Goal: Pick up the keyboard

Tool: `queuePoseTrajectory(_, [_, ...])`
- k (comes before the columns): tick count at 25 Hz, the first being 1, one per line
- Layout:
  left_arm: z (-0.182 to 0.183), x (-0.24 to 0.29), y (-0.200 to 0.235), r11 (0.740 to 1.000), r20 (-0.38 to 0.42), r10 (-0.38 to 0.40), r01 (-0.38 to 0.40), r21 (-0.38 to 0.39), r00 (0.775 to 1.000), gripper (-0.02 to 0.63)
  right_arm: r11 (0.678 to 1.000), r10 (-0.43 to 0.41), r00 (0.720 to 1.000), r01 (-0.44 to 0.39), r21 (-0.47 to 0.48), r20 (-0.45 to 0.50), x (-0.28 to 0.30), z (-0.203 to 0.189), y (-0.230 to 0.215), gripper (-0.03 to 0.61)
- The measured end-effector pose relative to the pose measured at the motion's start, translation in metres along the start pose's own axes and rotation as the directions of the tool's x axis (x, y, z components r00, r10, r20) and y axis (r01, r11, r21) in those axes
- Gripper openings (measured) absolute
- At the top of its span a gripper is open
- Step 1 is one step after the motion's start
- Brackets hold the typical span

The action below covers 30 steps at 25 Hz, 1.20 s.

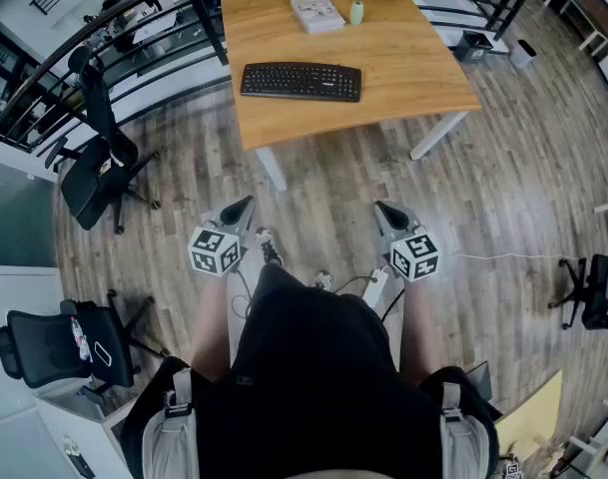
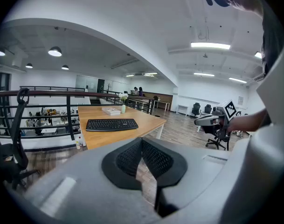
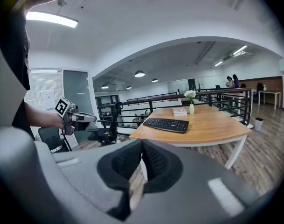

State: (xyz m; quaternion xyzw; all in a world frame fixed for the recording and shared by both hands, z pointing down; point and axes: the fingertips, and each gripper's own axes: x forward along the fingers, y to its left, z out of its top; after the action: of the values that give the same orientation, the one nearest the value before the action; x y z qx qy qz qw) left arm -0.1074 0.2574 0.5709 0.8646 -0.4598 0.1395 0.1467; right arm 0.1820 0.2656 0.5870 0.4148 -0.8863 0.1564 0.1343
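A black keyboard (image 1: pixel 302 81) lies near the front edge of a wooden table (image 1: pixel 423 68); it also shows in the left gripper view (image 2: pixel 112 124) and the right gripper view (image 3: pixel 166 124). My left gripper (image 1: pixel 242 208) and right gripper (image 1: pixel 385 211) are held side by side over the floor, well short of the table. Both point toward it, jaws shut with nothing between them. In the left gripper view the left gripper (image 2: pixel 142 141) has its pads pressed together; so does the right gripper (image 3: pixel 142 144) in its own view.
A book (image 1: pixel 316 12) and a small vase (image 1: pixel 356 11) stand at the table's far side. A black railing (image 1: pixel 134 48) runs behind and left of the table. Office chairs (image 1: pixel 96 173) stand at the left, another chair (image 1: pixel 587 292) at the right.
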Motion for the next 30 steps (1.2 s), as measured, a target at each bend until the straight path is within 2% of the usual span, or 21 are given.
queuePoseTrajectory(12, [0.001, -0.005, 0.000, 1.000, -0.004, 0.002, -0.002, 0.004, 1.000, 0.011, 0.999, 0.030, 1.000, -0.031, -0.019, -0.007, 0.008, -0.002, 0.013, 0.003])
queuePoseTrajectory(19, [0.003, -0.004, -0.004, 1.000, -0.012, -0.009, 0.010, 0.021, 1.000, 0.011, 1.000, 0.018, 1.000, -0.018, -0.015, 0.020, 0.008, 0.004, 0.013, 0.003])
queuePoseTrajectory(30, [0.005, -0.004, 0.009, 1.000, -0.009, -0.009, 0.010, 0.008, 1.000, 0.011, 1.000, 0.014, 1.000, -0.014, -0.010, 0.004, 0.021, 0.004, 0.014, 0.003])
